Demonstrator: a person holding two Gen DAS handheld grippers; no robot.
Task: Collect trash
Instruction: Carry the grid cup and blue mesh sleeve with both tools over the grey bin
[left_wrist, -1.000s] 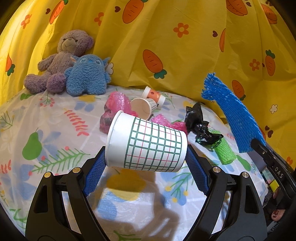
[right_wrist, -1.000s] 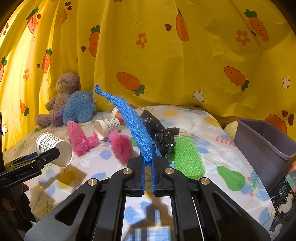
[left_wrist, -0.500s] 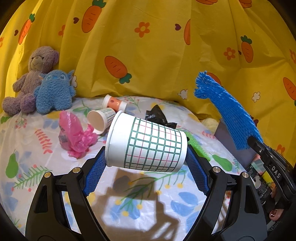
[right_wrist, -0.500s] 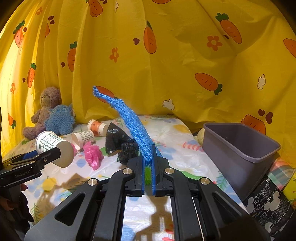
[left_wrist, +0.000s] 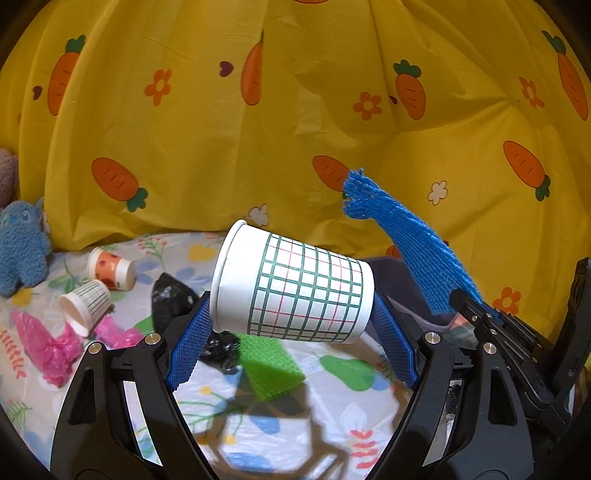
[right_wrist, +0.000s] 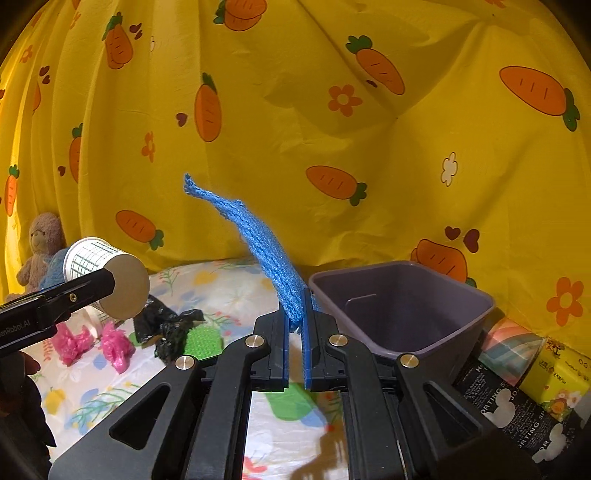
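My left gripper (left_wrist: 291, 332) is shut on a white paper cup with a green grid (left_wrist: 295, 291), held on its side above the table; it also shows in the right wrist view (right_wrist: 103, 277). My right gripper (right_wrist: 295, 314) is shut on a blue foam net sleeve (right_wrist: 266, 251), which sticks up and left; it also shows in the left wrist view (left_wrist: 410, 236). A grey-purple bin (right_wrist: 413, 306) stands just right of the right gripper, open and empty. In the left wrist view the bin (left_wrist: 402, 280) is mostly hidden behind the cup.
On the flowered tablecloth (left_wrist: 332, 413) lie a green net (left_wrist: 269, 365), a black bag (left_wrist: 173, 299), pink bags (left_wrist: 48, 343), a grid cup (left_wrist: 85, 306) and an orange cup (left_wrist: 110, 267). Plush toys (right_wrist: 40, 254) sit far left. Boxes (right_wrist: 532, 391) stand right of the bin. A yellow curtain backs everything.
Both grippers have swung right with their loads. The bin has come close to the right gripper and the plush toys have slid to the left edge.
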